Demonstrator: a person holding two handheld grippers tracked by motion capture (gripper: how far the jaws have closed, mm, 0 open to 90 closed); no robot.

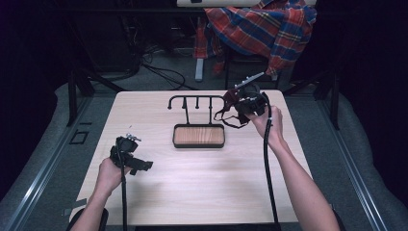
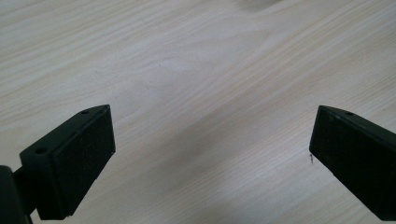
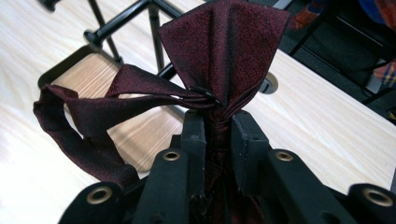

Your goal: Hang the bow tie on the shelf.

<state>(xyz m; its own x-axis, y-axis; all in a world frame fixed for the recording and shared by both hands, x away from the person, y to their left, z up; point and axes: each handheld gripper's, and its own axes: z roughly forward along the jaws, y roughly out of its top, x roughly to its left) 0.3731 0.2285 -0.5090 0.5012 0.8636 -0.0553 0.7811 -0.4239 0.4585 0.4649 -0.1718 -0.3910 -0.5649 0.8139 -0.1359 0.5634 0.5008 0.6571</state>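
Observation:
My right gripper (image 1: 240, 102) is shut on a dark red bow tie (image 3: 224, 51), held above the table near the right end of a black rack (image 1: 196, 102). In the right gripper view the tie's fanned cloth rises from between the pads (image 3: 194, 135), and its strap (image 3: 79, 126) hangs in a loop to the left. The rack's bar carries short pegs and stands on a wooden tray base (image 1: 198, 135). My left gripper (image 1: 138, 165) rests low over the table at the front left. Its jaws stand wide open over bare wood, with nothing between the pads (image 2: 77, 163).
The pale wooden table (image 1: 192, 192) has dark floor on every side. Behind it a plaid shirt (image 1: 262, 26) lies over a chair, with cables on the floor. A black cable (image 1: 267, 168) trails along my right forearm.

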